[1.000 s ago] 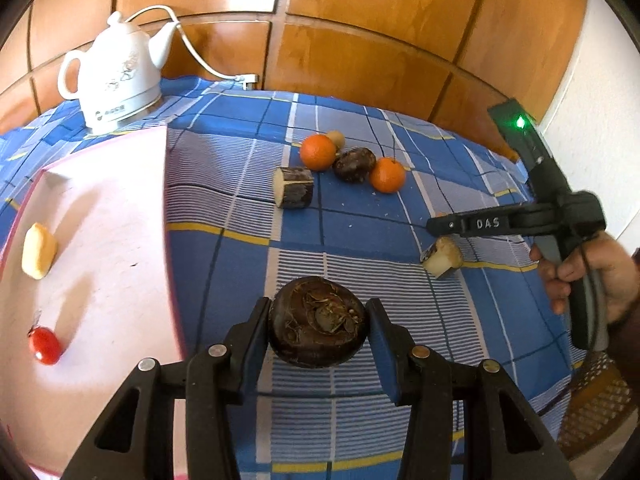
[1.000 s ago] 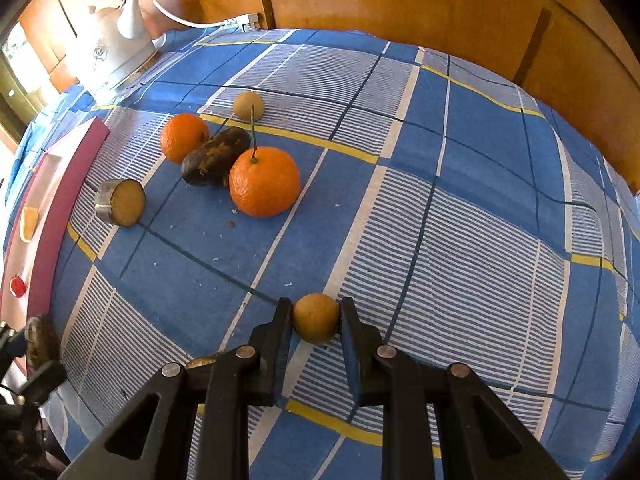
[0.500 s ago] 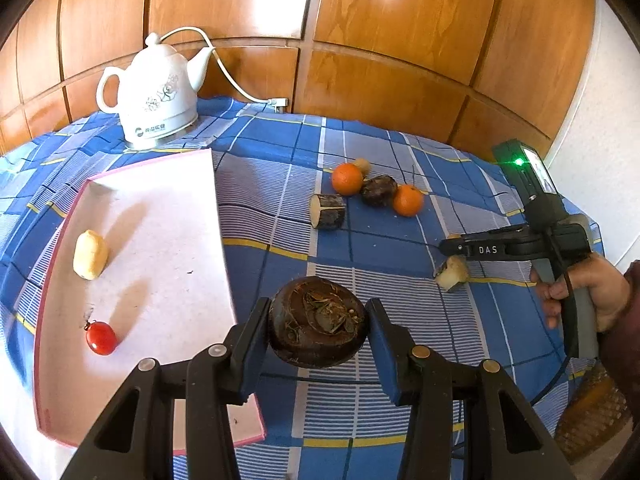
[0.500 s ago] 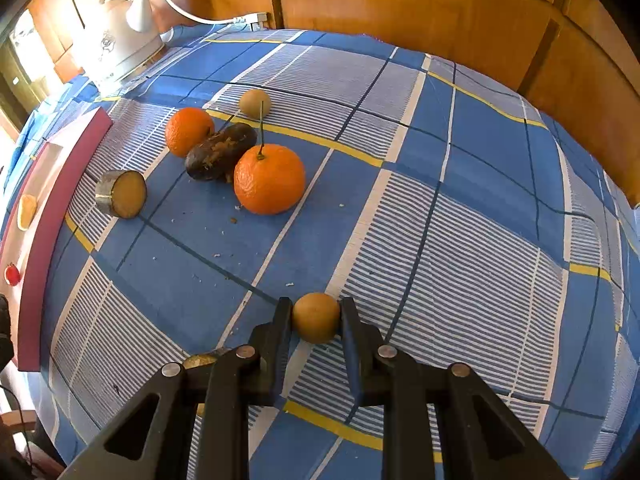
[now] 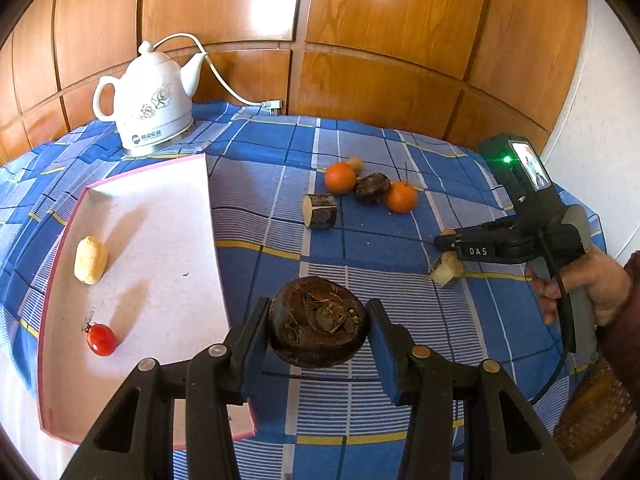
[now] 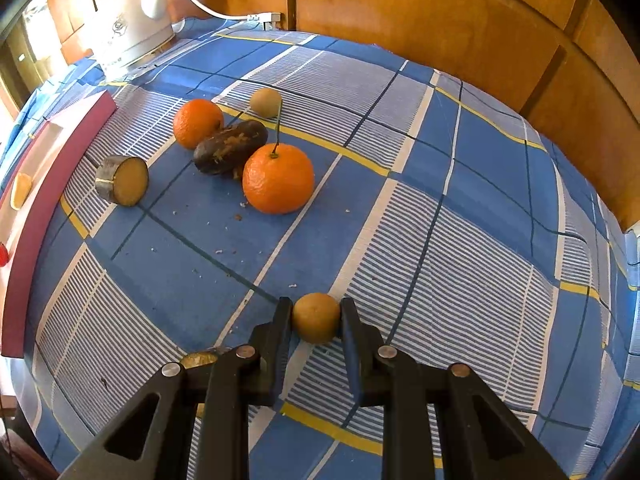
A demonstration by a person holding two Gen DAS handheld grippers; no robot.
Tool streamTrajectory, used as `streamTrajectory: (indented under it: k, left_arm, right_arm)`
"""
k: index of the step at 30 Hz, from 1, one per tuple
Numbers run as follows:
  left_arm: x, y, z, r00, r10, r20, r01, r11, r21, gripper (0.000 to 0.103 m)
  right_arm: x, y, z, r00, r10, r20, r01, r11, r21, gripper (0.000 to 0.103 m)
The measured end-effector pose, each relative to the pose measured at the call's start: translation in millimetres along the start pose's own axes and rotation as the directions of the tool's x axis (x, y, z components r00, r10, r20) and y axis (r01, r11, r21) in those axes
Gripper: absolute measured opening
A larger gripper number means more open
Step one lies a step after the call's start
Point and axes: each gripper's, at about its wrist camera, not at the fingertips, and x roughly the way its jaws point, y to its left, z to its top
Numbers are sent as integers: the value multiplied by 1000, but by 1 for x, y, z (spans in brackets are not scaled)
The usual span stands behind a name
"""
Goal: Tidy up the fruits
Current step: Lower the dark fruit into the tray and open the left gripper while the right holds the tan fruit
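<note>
My left gripper [image 5: 318, 330] is shut on a large dark brown round fruit [image 5: 318, 326], held above the cloth just right of the pink tray [image 5: 160, 240]. The tray holds a pale yellow fruit [image 5: 91, 260] and a red cherry tomato [image 5: 101, 339]. My right gripper [image 6: 316, 316] is shut on a small tan round fruit [image 6: 316, 317] just above the table; it also shows in the left wrist view [image 5: 450, 238]. Two oranges [image 6: 278, 178] [image 6: 197, 123], a dark oblong fruit [image 6: 230, 152], a small tan fruit [image 6: 265, 101] and a cut piece [image 6: 124, 180] lie mid-table.
A white electric kettle [image 5: 154, 114] with its cord stands at the back left. A pale cut chunk [image 5: 447, 269] lies below the right gripper. Wooden wall panels close the back; the blue checked cloth [image 6: 460, 260] drops off at the right edge.
My left gripper has lifted and pulled back with the dark fruit, bringing more of the tray into view. My right gripper has stayed nearly still, shut on the tan fruit.
</note>
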Motion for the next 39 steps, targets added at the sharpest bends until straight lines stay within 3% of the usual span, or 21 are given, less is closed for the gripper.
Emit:
streamTrajectory:
  k: [8,20,27,35,37,39]
  left_arm:
    - [-2,11,3,1000,-3,2,3,999,-34,48]
    - [-8,49,13,998,62,24,-59,991,-117,48]
    - [5,113,20,993,116,-29,-120,958,-259,48]
    - [27,168,25,980,185,-68,-197,922,-332,48]
    - [32,174,22,974,211,-78,-225,915,-334,58]
    - [31,176,17,971,224,-77,-237,910,-339,59]
  right_arm:
    - [-1,-1,-1,1000,-2,6,2,1000,-10,24]
    - [-2,-1,-1,1000,-5,6,6,1000,-10,24]
    - [-3,0,0,1000,-12,7,12,1000,-11,24]
    - [-3,1,0,1000,-14,7,14,1000,-13,24]
    - [-3,2,0,1000,-13,8,13,1000,-11,24]
    - [-2,2,0,1000,-13,8,13,1000,-11,24]
